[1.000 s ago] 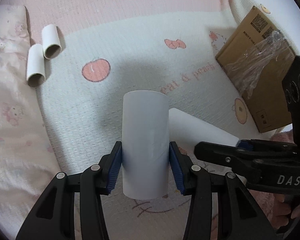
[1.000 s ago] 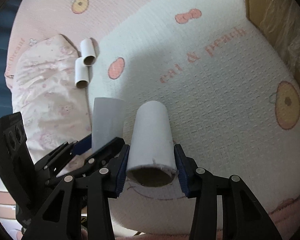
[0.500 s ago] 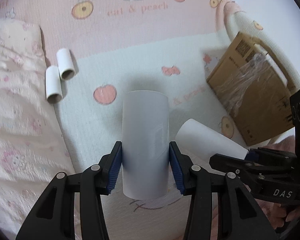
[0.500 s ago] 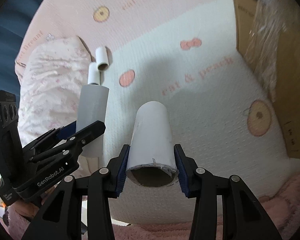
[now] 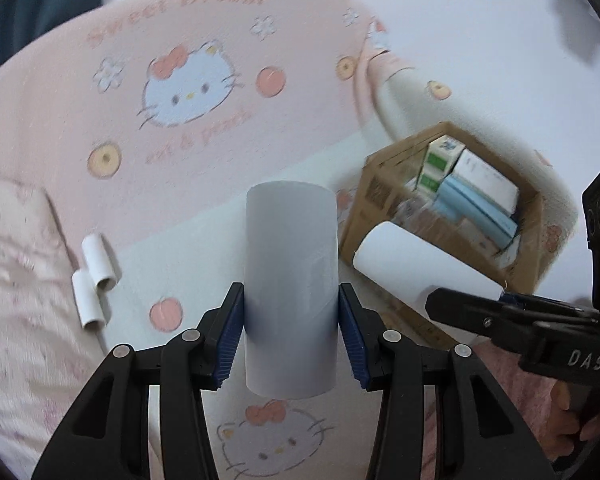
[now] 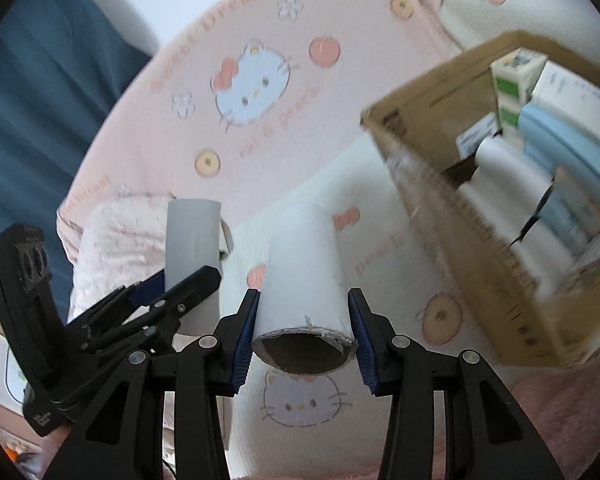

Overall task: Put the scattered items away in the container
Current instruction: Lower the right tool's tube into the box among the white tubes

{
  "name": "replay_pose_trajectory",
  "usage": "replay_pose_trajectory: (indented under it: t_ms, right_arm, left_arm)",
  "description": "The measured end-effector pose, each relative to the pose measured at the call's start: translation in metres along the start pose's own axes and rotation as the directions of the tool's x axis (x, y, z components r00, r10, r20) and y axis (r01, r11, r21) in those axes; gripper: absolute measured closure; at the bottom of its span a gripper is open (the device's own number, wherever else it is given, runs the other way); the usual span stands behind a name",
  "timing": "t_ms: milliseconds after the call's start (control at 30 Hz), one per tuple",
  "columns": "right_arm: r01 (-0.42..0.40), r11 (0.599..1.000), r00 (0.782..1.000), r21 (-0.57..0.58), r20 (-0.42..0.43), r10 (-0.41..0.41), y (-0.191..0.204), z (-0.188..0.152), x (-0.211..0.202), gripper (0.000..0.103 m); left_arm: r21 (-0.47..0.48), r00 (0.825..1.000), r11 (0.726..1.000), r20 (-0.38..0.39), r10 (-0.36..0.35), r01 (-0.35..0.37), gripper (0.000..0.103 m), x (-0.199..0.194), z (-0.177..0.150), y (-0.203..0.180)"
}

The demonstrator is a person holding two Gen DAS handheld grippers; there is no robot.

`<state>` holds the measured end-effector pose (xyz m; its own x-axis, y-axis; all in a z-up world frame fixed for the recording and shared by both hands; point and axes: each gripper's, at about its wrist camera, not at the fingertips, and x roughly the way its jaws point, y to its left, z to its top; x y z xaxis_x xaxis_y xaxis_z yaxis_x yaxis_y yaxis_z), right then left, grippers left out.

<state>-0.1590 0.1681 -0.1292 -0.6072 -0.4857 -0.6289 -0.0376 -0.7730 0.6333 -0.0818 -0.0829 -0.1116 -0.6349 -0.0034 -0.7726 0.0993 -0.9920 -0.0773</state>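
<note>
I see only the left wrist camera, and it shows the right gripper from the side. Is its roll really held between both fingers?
Observer: Yes. In the right wrist view the right gripper is shut on the held roll, with a blue pad pressed against each side.
Operator: Is that roll solid or hollow?
Observer: Hollow. Its near end is open and shows brown cardboard inside.
Operator: Is any roll inside the box?
Observer: Yes. One white roll in the box lies inside the cardboard box, next to a blue carton.
</note>
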Motion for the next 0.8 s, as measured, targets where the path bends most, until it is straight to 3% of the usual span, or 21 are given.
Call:
replay_pose_trajectory:
  t_ms: [333,567,800]
  right_arm:
    - [-0.017,0.999,0.997,-0.032,0.069,0.019,-0.012,0.029,-0.038,0.062]
    - [0.052,0.999,0.996,-0.008,0.078,-0.051,-0.043,0.057,-0.048,0.062]
    - [0.112,0.994,0.992,-0.006,0.057,-0.111,-0.064,0.073,-0.044,0.062]
  left_arm:
    - [0.098,0.996,0.995,0.084,-0.022,0.013,0.053,0.000,0.031,-0.048]
    - [0.154,0.992,0.987,0.105,-0.064,0.048,0.053,0.019,0.057,-0.078]
    - [0.170,0.993,0.982,0.066,-0.095,0.083,0.053,0.045,0.073,-0.095]
